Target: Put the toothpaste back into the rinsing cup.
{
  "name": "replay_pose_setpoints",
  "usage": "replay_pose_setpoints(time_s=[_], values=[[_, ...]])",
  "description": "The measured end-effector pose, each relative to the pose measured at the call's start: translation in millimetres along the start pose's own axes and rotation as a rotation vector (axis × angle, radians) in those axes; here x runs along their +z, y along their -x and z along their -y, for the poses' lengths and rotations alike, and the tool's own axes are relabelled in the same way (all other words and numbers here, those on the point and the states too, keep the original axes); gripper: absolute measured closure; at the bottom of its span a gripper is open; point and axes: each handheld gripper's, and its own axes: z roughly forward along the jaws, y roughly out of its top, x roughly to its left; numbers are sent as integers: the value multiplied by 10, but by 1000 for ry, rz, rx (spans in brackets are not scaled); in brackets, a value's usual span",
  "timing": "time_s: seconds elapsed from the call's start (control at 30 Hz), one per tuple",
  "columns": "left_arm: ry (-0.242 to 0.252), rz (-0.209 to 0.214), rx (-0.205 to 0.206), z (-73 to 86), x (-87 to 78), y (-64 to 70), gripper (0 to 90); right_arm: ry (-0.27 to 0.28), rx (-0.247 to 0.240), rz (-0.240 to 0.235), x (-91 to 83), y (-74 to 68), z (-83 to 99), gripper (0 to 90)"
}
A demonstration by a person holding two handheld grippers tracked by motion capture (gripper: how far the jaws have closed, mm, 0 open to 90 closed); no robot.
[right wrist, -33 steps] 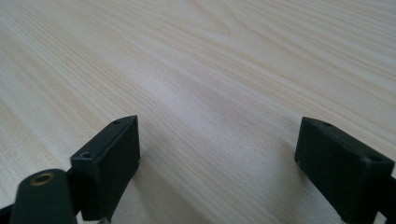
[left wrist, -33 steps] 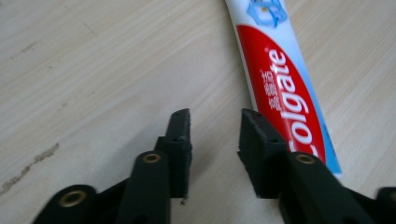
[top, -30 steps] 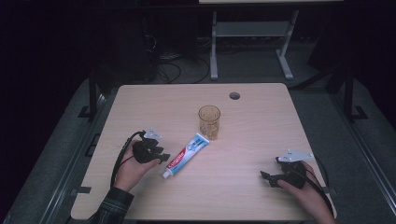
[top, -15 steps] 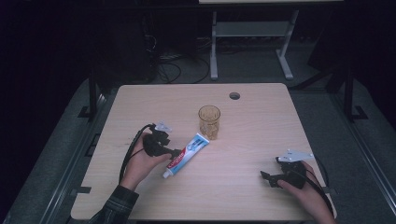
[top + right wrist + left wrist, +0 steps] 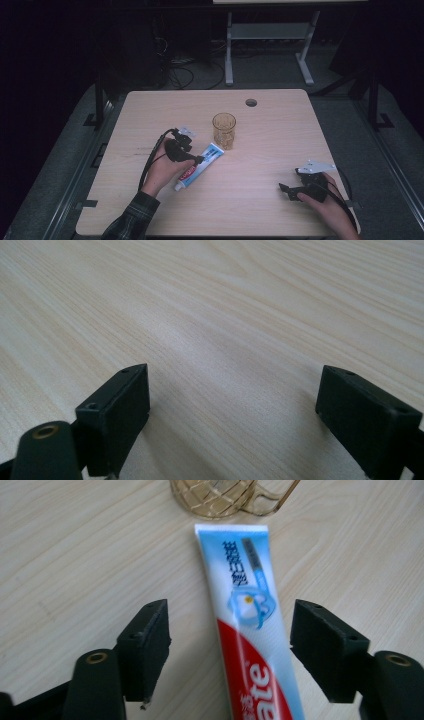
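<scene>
Two things lie on the pale wooden counter (image 5: 280, 150): one toothpaste tube (image 5: 199, 166) and one amber glass cup (image 5: 224, 130). The tube lies flat near the middle of the counter, slanted, with its flat crimped end toward the cup and just beside it, and its cap end toward the person's side. The cup stands upright, and the left gripper view shows its ribbed base and one handle at the top edge, close to the tube's end without a clear touch. Two tongs are in use, one in each hand. The left tongs (image 5: 199, 160) hover at the tube's middle; in the left gripper view (image 5: 227, 640) the two black jaws stand wide apart, one on each side of the tube (image 5: 250, 630), neither pressing on it. The right tongs (image 5: 286, 189) sit well apart from both things, near the counter's right front corner, held low over bare wood; the right gripper view (image 5: 232, 415) shows those two jaws spread as well, with nothing between them. One round cable hole (image 5: 251, 102) marks the counter's far side.
</scene>
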Motion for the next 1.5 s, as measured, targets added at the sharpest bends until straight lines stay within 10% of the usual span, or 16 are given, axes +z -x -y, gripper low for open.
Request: replay_pose_setpoints(time_s=[0.7,1.5], values=[[-60,-42,49,-159,513,166,342,0,1,0,0,0,0,133],[-141,-76,32,-269,615,182,423,0,1,-1,0,0,0,134]])
